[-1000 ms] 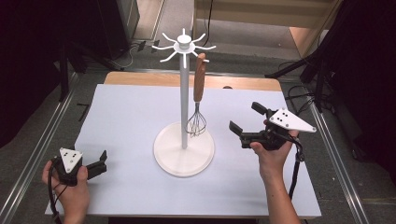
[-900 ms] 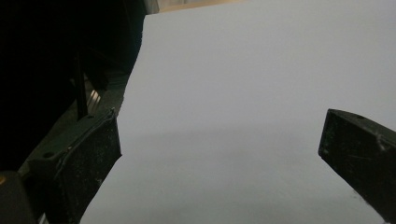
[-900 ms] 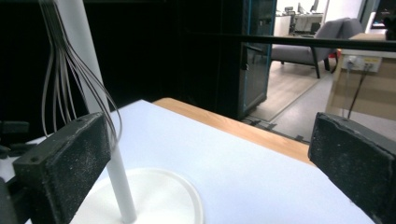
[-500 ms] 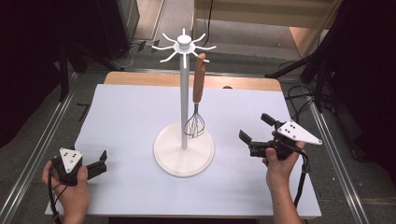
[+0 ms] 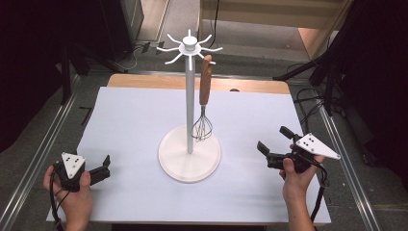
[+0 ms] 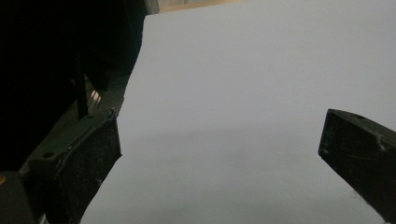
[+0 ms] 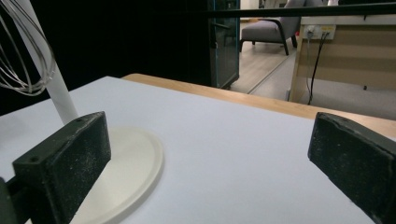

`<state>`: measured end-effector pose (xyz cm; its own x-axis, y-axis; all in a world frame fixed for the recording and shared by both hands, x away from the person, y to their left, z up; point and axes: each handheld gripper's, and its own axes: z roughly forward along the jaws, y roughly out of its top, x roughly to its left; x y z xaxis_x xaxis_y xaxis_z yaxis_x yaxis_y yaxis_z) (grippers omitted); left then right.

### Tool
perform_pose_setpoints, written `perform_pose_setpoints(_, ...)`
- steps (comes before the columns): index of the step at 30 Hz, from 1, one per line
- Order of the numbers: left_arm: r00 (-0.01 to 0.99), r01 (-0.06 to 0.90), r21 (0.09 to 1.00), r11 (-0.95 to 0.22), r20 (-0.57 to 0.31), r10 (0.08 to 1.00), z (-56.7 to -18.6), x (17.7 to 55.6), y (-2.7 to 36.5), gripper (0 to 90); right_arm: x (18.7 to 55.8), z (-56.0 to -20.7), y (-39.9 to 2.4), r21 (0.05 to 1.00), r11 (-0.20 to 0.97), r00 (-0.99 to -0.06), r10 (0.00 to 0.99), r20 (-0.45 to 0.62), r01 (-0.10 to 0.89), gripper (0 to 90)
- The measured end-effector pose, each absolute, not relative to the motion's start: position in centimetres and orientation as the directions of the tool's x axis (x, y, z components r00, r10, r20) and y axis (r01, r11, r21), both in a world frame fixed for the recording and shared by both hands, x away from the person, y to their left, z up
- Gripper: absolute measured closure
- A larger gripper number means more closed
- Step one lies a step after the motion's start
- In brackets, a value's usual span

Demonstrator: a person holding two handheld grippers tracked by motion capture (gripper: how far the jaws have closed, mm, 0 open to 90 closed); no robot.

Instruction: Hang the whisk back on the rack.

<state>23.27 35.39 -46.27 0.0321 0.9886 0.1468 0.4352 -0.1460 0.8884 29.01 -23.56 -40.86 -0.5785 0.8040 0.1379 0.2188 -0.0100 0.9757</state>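
Whisk (image 5: 203,103) hanging vertical from rack hook, wooden handle up, wires down over white base (image 5: 189,160). Wire loops seen close in right gripper view. Left gripper (image 5: 98,169) and right gripper (image 5: 272,144) both spread wide, empty, well apart from whisk.

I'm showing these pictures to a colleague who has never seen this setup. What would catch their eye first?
Most likely the tall white rack standing mid-table on its round base, with a wooden-handled whisk hanging from one of its top hooks. Next, the two hand-held grippers near the front edge: the left gripper at the left corner and the right gripper to the right of the base, both with jaws apart and holding nothing.
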Motion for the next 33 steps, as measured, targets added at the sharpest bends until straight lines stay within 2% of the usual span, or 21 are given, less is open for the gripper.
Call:
perform_pose_setpoints(24, 0.032, 0.434, 0.890, -0.138, 0.139, 0.990, -46.3, 23.3, 35.5, 0.0, 27.8, -45.1, -27.9, 0.957, -0.005, -0.459, 0.877, 0.144, 0.291, 0.0)
perform_pose_setpoints(33, 0.031, 0.433, 0.892, -0.132, 0.132, 0.991, -46.3, 23.3, 35.5, 0.0, 26.8, -46.9, -30.6, 0.940, -0.045, -0.404, 0.895, 0.188, 0.337, 0.0)
